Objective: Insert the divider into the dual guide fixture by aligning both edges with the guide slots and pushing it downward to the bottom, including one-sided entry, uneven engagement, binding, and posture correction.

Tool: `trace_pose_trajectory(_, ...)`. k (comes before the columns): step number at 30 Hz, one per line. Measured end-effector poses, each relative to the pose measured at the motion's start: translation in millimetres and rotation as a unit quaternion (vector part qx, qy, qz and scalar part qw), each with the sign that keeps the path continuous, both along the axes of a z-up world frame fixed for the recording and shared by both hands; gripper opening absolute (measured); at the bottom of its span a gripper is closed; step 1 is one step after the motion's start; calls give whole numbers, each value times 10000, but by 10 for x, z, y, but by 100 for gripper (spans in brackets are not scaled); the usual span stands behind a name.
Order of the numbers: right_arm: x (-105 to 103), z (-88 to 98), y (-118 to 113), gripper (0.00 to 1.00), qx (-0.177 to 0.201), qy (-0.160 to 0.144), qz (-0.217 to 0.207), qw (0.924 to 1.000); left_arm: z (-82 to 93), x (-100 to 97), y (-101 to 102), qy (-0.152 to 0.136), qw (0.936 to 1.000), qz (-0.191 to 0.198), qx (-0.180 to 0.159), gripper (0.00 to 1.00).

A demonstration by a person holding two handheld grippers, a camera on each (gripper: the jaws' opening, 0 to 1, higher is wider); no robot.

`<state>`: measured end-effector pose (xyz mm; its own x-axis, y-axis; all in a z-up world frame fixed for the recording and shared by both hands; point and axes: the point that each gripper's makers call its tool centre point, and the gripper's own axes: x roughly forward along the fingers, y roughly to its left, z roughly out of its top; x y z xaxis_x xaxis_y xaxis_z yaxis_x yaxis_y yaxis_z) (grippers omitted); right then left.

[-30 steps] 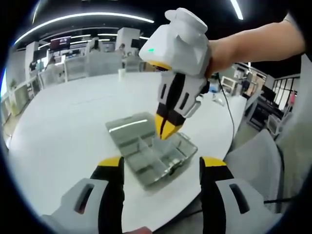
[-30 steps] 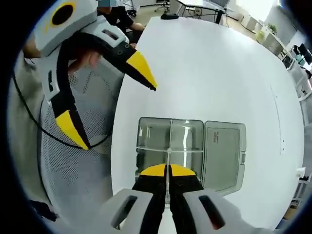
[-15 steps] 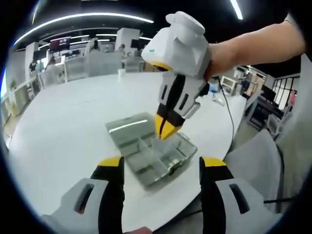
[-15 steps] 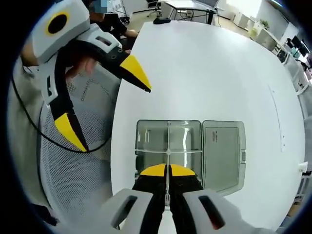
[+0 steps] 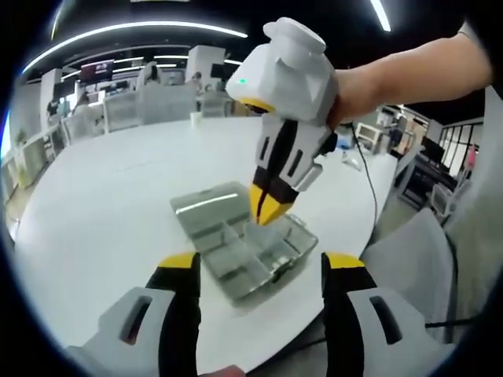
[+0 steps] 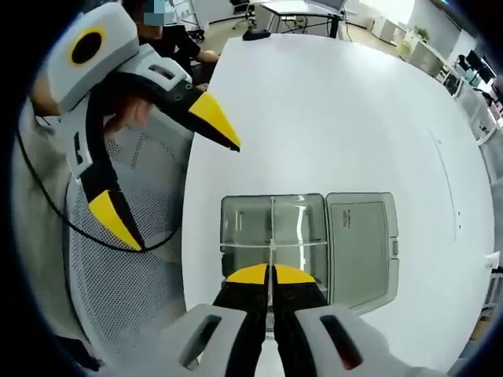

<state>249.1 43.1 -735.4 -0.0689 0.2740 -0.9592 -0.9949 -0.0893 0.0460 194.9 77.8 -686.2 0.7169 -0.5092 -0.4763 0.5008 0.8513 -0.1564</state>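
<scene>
Right gripper (image 6: 269, 275): jaws pressed together on the thin clear divider (image 6: 271, 236), seen edge-on as a line running up from between the yellow tips; in the left gripper view this gripper (image 5: 269, 206) comes down from above, tips at the box's middle
Left gripper (image 5: 259, 263): jaws spread wide, holding nothing, hovering over the near table edge short of the box; in the right gripper view it (image 6: 169, 177) hangs off the table's left side, jaws apart, above a mesh chair
Divider: upright, running lengthwise through the middle of the tray half of the box, crossing a clear cross wall; how far down it sits in its slots cannot be told
Box (image 6: 251, 224): clear plastic case lying open on the table, compartment tray on the left in the right gripper view; in the left gripper view the box (image 5: 236, 251) sits near the table edge
Lid (image 6: 361, 243): flat on the table, hinged to the tray's right side, a faint label on it
Table (image 6: 330, 118): round, white, bare around the box
Chair (image 6: 118, 275): white perforated seat just beside the table edge
Hand (image 5: 369, 82): grips the right gripper's white body
Room: open office, ceiling strip lights, desks and chairs far behind
</scene>
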Motion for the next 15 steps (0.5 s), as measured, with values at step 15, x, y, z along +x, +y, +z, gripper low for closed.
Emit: trace_pose_trajectory(15,-2,5,-6,0,188,-76,106,9997,-14,-10,-14,14,10000,-11,-8,60)
